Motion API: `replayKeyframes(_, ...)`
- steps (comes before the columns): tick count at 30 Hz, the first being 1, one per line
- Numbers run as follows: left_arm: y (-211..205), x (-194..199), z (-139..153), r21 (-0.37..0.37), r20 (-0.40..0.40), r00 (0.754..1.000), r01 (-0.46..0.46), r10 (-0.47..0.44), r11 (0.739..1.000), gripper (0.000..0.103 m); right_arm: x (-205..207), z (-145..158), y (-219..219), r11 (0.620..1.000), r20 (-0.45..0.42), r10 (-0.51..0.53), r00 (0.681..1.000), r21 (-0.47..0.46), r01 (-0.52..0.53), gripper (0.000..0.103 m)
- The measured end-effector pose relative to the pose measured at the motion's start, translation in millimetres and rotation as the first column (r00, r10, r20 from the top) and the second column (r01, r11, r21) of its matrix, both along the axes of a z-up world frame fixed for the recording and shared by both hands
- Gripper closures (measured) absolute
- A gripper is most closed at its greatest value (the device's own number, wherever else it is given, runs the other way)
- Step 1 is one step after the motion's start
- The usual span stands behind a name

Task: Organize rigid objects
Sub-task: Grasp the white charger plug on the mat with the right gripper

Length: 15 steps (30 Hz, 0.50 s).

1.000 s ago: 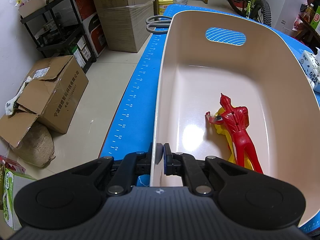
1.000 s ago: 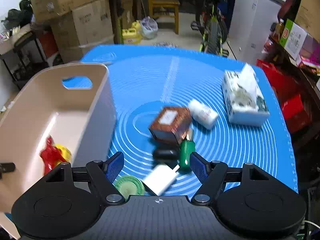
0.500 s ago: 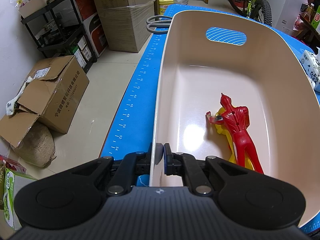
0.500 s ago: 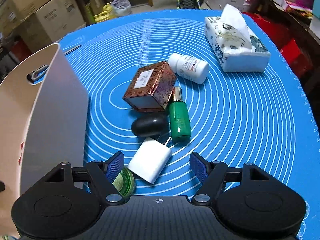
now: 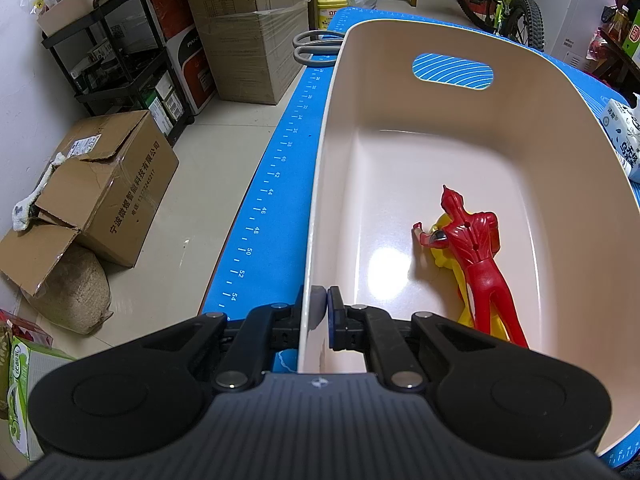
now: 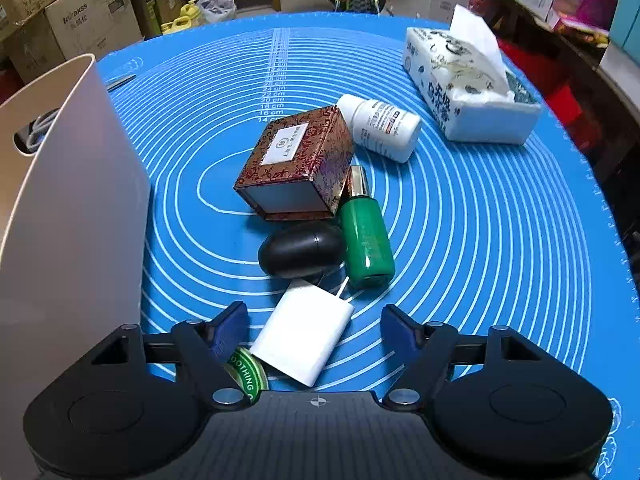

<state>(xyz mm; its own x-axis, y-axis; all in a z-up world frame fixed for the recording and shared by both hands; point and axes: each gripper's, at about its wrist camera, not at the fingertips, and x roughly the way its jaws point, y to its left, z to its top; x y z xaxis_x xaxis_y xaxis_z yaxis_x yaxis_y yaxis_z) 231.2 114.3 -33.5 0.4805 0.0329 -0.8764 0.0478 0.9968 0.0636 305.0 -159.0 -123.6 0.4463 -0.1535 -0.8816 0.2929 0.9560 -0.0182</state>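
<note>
Since a second ago our right gripper (image 6: 314, 322) has dropped low and closer over the cluster of objects on the blue mat (image 6: 480, 240), while our left gripper (image 5: 322, 312) has stayed where it was, its pads pressed together on the near wall of the beige bin (image 5: 316, 184), one finger outside and one inside. Inside the bin we see a red figurine (image 5: 476, 256) lying on the floor near the right wall, on top of a yellow toy (image 5: 440, 240) that is mostly hidden under it. Our right gripper's fingers are spread wide, and between them lies a white charger (image 6: 302, 334) with its prongs pointing away from us; its near left corner overlaps a green tin (image 6: 246, 372) by the left finger. Just past the charger sit a black oval case (image 6: 300, 250) and a green bottle (image 6: 366, 236) lying on its side, gold cap pointing away. Behind those we see a patterned maroon box (image 6: 296, 160), a white pill bottle (image 6: 380, 126) on its side touching the box, and farther right a tissue pack (image 6: 468, 92). Beyond the bin's far left corner a pair of scissors (image 5: 316, 46) rests on the mat edge.
</note>
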Motion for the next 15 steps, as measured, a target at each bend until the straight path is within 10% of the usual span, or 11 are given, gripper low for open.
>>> replayKeyframes(8,1,0,0,-0.002,-0.001,1.0,-0.001,0.001,1.0,0.093,-7,4,-1,0.999,0.007,0.038,0.999,0.009,-0.038,0.059)
replayKeyframes(15,0,0,0,-0.003,-0.001,1.0,-0.001,0.001,1.0,0.093,-15,5,-13,0.998,-0.002,0.039,0.999,0.058,-0.038,0.061)
